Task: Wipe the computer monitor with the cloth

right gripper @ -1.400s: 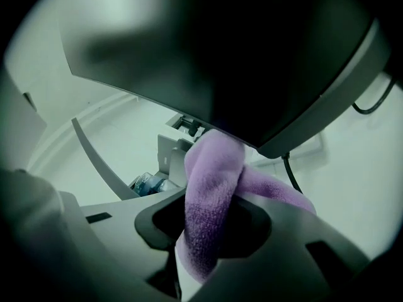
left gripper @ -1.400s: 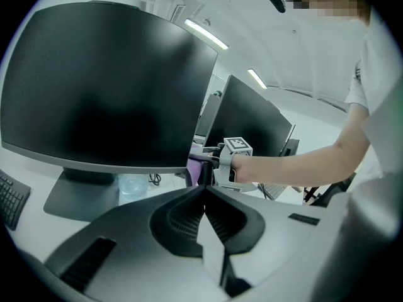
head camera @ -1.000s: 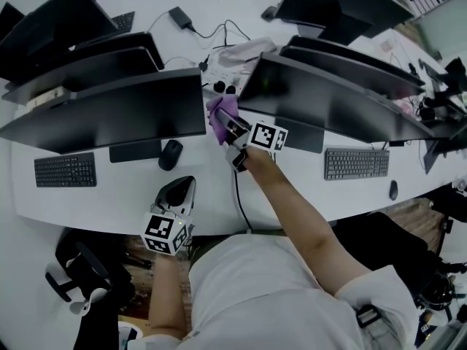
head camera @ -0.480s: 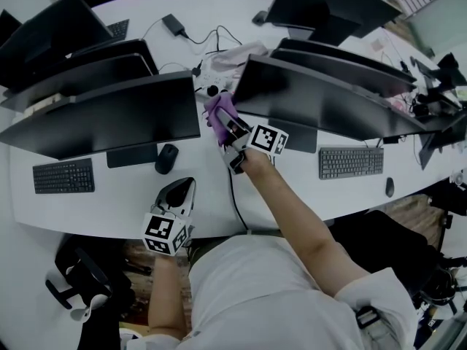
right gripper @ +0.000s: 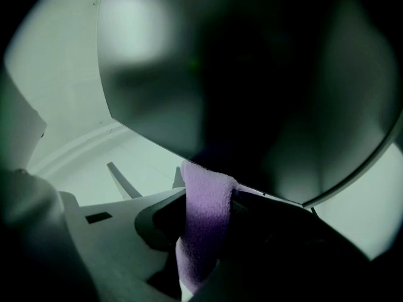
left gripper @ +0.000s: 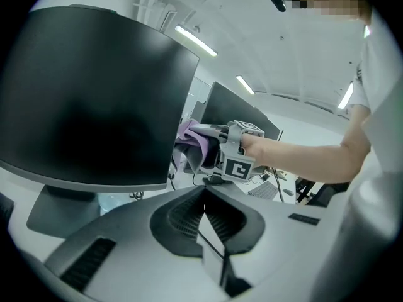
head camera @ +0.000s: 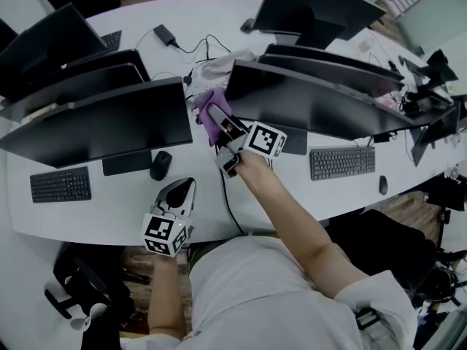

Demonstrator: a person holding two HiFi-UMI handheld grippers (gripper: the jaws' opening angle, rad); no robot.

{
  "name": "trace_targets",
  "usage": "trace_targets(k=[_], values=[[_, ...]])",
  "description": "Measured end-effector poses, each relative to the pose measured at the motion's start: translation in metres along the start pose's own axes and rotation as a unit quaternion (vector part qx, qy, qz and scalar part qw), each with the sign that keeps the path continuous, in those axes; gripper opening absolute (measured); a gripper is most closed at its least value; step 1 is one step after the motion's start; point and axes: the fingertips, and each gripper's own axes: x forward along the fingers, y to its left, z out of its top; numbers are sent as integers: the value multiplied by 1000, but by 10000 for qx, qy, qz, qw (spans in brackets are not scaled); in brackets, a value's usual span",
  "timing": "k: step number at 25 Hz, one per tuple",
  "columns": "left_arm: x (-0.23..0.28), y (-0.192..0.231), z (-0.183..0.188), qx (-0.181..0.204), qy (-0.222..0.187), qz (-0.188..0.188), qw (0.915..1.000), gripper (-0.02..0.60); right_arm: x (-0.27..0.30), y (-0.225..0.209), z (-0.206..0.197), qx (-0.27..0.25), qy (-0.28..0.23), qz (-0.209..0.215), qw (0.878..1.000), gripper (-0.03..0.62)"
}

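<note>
While the right gripper [head camera: 217,117] has its fingers clamped on the purple cloth [right gripper: 204,212], just before the dark monitor [right gripper: 252,74], the left gripper [left gripper: 203,197] hovers nearer the person, fingers together and empty, over the white worktop [head camera: 109,203].

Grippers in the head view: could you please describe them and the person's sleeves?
The left gripper and right gripper are pale grey with dark jaws, each carrying a white cube with black square markers. The person wears a white short-sleeved shirt.
</note>
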Motion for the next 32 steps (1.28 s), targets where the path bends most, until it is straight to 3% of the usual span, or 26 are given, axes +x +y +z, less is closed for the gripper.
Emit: trace_targets(k=[13, 27, 32], values=[[7, -11, 23, 181, -232, -120, 9995, 3, 2, 94, 39, -793, -289, 560, 9949, 103], [10, -15, 43, 269, -376, -172, 9988, 3, 3, 177, 77, -879, -656, 1169, 9871, 103], [10, -19, 46, 278, -367, -203, 9987, 3, -2, 198, 97, -647, -961, 1291, 9848, 103]])
